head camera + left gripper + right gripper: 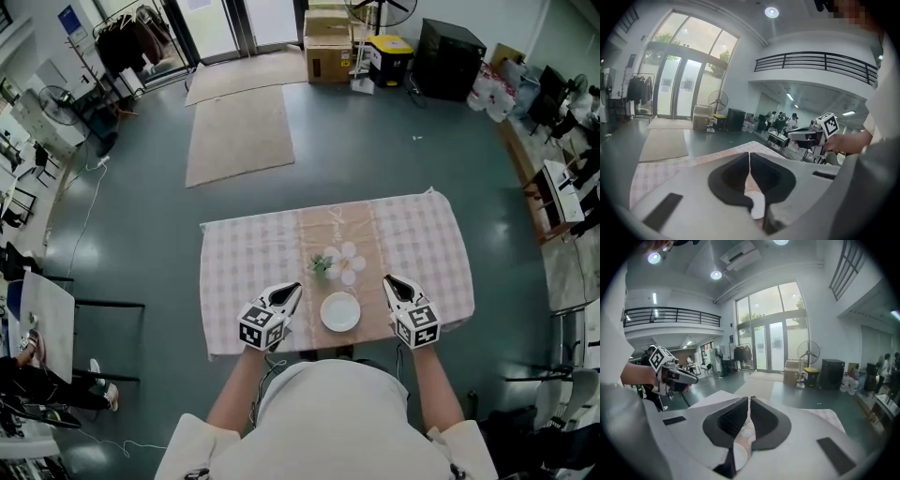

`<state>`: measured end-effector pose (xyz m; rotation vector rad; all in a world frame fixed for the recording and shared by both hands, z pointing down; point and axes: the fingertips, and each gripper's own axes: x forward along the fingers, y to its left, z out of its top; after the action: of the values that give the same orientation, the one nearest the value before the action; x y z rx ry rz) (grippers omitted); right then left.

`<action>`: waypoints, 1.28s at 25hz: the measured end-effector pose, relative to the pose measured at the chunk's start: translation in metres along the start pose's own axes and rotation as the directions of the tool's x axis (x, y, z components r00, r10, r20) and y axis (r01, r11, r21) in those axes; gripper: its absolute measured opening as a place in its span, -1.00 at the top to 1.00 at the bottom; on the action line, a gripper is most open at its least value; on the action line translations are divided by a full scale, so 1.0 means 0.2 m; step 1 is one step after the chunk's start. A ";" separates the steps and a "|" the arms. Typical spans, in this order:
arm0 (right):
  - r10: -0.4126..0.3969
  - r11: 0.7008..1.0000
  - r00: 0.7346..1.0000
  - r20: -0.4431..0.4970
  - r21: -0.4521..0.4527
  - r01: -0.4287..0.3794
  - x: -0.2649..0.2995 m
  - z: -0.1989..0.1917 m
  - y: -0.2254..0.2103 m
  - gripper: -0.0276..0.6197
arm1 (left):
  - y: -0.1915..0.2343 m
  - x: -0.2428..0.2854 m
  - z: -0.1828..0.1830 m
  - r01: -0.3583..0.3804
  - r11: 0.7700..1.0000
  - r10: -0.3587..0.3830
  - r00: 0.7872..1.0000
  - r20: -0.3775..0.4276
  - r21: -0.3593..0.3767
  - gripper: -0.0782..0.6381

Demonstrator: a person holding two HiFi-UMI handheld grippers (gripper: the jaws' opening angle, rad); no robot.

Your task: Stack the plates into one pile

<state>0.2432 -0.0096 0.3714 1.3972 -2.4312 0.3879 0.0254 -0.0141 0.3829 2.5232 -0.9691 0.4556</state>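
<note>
Left claw [292,291] and right claw [390,282], both closed and empty, flank white plate [339,311] on checked-cloth table [422,234]; grey floor [375,159], rugs [239,131].

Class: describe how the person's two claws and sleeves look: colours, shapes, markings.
Both the left claw and right claw are grey-white wedges with black inner pads, tapering to a point. Each carries a white cube printed with black square markers. The person wears pale short sleeves.

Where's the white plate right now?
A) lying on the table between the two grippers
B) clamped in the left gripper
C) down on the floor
A: the white plate lies on the checked tablecloth, between the left gripper and the right gripper, and neither touches it.
</note>
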 end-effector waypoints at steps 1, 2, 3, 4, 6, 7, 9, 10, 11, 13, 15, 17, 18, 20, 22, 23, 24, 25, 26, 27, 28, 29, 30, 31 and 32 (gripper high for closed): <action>-0.006 1.000 1.000 0.014 -0.006 0.006 -0.02 0.03 0.00 0.79 | 0.01 -0.01 0.03 -0.005 1.000 0.004 1.000 0.009 0.012 0.74; -0.009 1.000 0.999 0.031 -0.014 0.010 -0.04 0.07 0.00 0.79 | 0.01 -0.03 0.06 -0.010 1.000 0.010 1.000 0.020 0.025 0.74; -0.013 1.000 0.999 0.048 -0.023 0.014 -0.07 0.11 0.00 0.79 | 0.01 -0.04 0.10 -0.016 0.999 0.014 0.999 0.033 0.037 0.74; -0.017 0.999 0.998 0.067 -0.030 0.020 -0.10 0.15 0.00 0.79 | 0.00 -0.05 0.14 -0.018 0.999 0.016 0.999 0.049 0.047 0.74; -0.032 0.999 0.994 0.105 -0.031 0.035 -0.16 0.22 -0.02 0.79 | -0.04 -0.06 0.22 -0.013 0.998 0.007 0.996 0.091 0.059 0.75; -0.041 0.999 0.992 0.121 -0.028 0.045 -0.18 0.24 -0.03 0.79 | -0.05 -0.07 0.26 -0.009 0.998 0.001 0.993 0.114 0.066 0.75; -0.061 0.997 0.988 0.145 -0.027 0.066 -0.22 0.27 -0.04 0.79 | -0.07 -0.08 0.30 -0.006 0.997 -0.006 0.989 0.149 0.081 0.76; -0.071 0.997 0.986 0.152 -0.032 0.076 -0.23 0.28 -0.04 0.79 | -0.07 -0.09 0.31 -0.005 0.996 -0.009 0.987 0.158 0.084 0.76; -0.077 0.996 0.984 0.158 -0.037 0.084 -0.24 0.29 -0.04 0.79 | -0.07 -0.09 0.32 -0.003 0.997 -0.011 0.986 0.164 0.083 0.76; -0.082 0.995 0.983 0.165 -0.038 0.089 -0.25 0.30 -0.04 0.79 | -0.07 -0.11 0.33 0.001 0.997 -0.015 0.984 0.175 0.079 0.76; -0.081 0.996 0.981 0.176 -0.028 0.087 -0.27 0.31 -0.05 0.79 | -0.09 -0.12 0.35 0.001 0.997 -0.016 0.983 0.185 0.081 0.76; -0.080 0.996 0.979 0.185 -0.020 0.085 -0.28 0.31 -0.05 0.80 | -0.10 -0.12 0.34 0.000 0.997 -0.015 0.982 0.189 0.082 0.76; -0.079 0.996 0.979 0.186 -0.020 0.084 -0.29 0.31 -0.05 0.80 | -0.10 -0.13 0.34 -0.001 0.997 -0.014 0.982 0.188 0.081 0.76; -0.076 0.996 0.980 0.184 -0.022 0.082 -0.28 0.32 -0.04 0.80 | -0.09 -0.14 0.33 -0.005 0.997 -0.010 0.983 0.185 0.079 0.76; -0.074 0.997 0.981 0.181 -0.023 0.079 -0.27 0.32 -0.03 0.80 | -0.08 -0.14 0.33 -0.009 0.997 -0.005 0.983 0.183 0.074 0.76; -0.074 0.997 0.981 0.180 -0.022 0.079 -0.26 0.32 -0.03 0.80 | -0.07 -0.14 0.33 -0.011 0.997 -0.003 0.983 0.185 0.071 0.76; -0.074 0.997 0.981 0.179 -0.020 0.079 -0.26 0.31 -0.03 0.80 | -0.07 -0.14 0.33 -0.011 0.998 -0.002 0.982 0.187 0.069 0.76; -0.074 0.997 0.981 0.177 -0.019 0.079 -0.25 0.31 -0.02 0.80 | -0.07 -0.14 0.33 -0.012 0.998 -0.001 0.982 0.188 0.068 0.76; -0.073 0.997 0.982 0.174 -0.019 0.077 -0.25 0.30 -0.02 0.80 | -0.06 -0.14 0.32 -0.012 0.998 -0.001 0.982 0.188 0.067 0.76; -0.071 0.997 0.983 0.170 -0.018 0.075 -0.24 0.29 -0.01 0.80 | -0.06 -0.14 0.32 -0.012 0.998 -0.001 0.982 0.187 0.067 0.76; -0.068 0.997 0.984 0.165 -0.018 0.073 -0.23 0.28 -0.01 0.80 | -0.05 -0.14 0.31 -0.011 0.998 -0.001 0.983 0.184 0.067 0.76; -0.067 0.997 0.985 0.161 -0.018 0.071 -0.22 0.28 0.00 0.80 | -0.05 -0.14 0.31 -0.010 0.998 -0.002 0.983 0.182 0.065 0.76; -0.066 0.997 0.985 0.157 -0.016 0.070 -0.22 0.28 0.00 0.80 | -0.04 -0.14 0.32 -0.007 0.998 -0.004 0.983 0.181 0.061 0.76; -0.067 0.997 0.986 0.154 -0.013 0.069 -0.21 0.28 0.01 0.80 | -0.03 -0.14 0.32 -0.005 0.998 -0.005 0.983 0.181 0.057 0.76; -0.068 0.998 0.986 0.150 -0.010 0.070 -0.21 0.28 0.01 0.80 | -0.03 -0.14 0.32 -0.004 0.999 -0.006 0.983 0.181 0.054 0.76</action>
<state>0.2543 0.0027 0.3028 1.5505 -2.4887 0.2558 0.0201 -0.0249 0.3141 2.6499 -1.0336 0.2573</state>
